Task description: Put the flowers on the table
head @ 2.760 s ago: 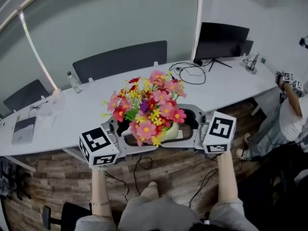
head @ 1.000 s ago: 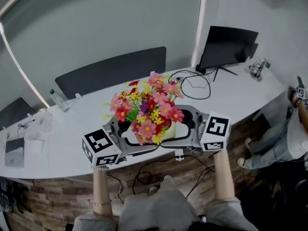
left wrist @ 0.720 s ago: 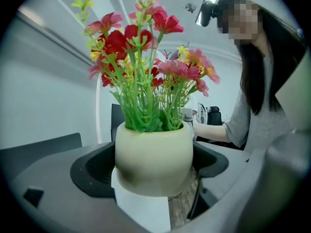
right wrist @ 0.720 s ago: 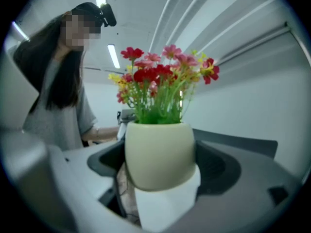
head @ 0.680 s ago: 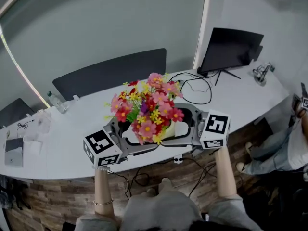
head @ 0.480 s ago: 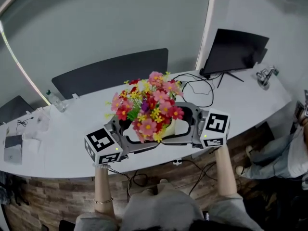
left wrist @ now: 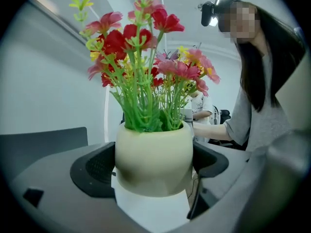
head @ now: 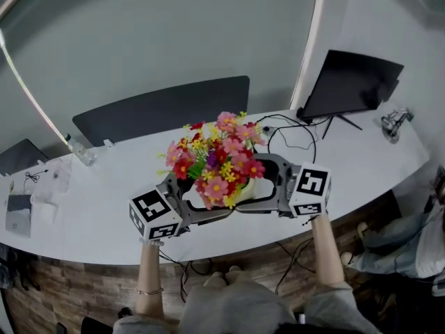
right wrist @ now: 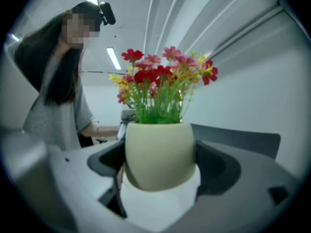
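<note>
A cream pot [head: 245, 188] of red, pink and yellow flowers [head: 219, 160] is held between both grippers over the white table [head: 97, 207], near its front edge. My left gripper [head: 198, 202] closes on the pot from the left and my right gripper [head: 263, 186] from the right. In the left gripper view the pot [left wrist: 154, 159] fills the gap between the dark jaws, flowers [left wrist: 146, 47] above it. The right gripper view shows the same pot [right wrist: 159, 152] pressed between its jaws. I cannot tell whether the pot's base touches the tabletop.
A dark monitor [head: 354, 82] stands at the table's right end with looped cables [head: 292, 127] beside it. A dark chair [head: 163, 106] sits behind the table. A bottle [head: 76, 148] and a grey device [head: 17, 211] lie at the left. A seated person [head: 410, 245] is at far right.
Both grippers have carried the pot forward from the table's front edge to over the tabletop. Their grip on the pot is unchanged.
</note>
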A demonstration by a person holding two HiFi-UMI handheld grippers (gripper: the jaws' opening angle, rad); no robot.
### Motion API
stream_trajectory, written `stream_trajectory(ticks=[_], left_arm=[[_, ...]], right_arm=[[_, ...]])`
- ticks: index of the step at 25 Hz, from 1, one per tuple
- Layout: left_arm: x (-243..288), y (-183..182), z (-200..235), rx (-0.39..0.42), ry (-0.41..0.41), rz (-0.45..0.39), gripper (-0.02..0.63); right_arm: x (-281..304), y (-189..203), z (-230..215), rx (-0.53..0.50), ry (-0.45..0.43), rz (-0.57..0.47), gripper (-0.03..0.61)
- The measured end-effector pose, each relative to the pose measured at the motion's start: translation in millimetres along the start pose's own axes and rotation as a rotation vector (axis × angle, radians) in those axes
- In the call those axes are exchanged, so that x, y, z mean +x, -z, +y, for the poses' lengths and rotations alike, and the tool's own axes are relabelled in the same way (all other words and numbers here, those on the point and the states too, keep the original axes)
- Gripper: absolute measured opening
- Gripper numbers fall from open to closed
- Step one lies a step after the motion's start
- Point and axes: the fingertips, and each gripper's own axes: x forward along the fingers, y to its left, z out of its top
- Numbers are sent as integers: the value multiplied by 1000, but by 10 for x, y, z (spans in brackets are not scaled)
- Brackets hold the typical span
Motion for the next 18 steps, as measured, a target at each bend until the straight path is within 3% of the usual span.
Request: stream_trajectory(ticks=[6, 18], left_arm=[[8, 125, 272, -22, -1, -1, 472], [270, 685, 718, -89, 39, 61, 472]], right_arm=[[132, 107, -248, 25, -5, -15, 445], [266, 695, -712, 110, 9, 4, 445]])
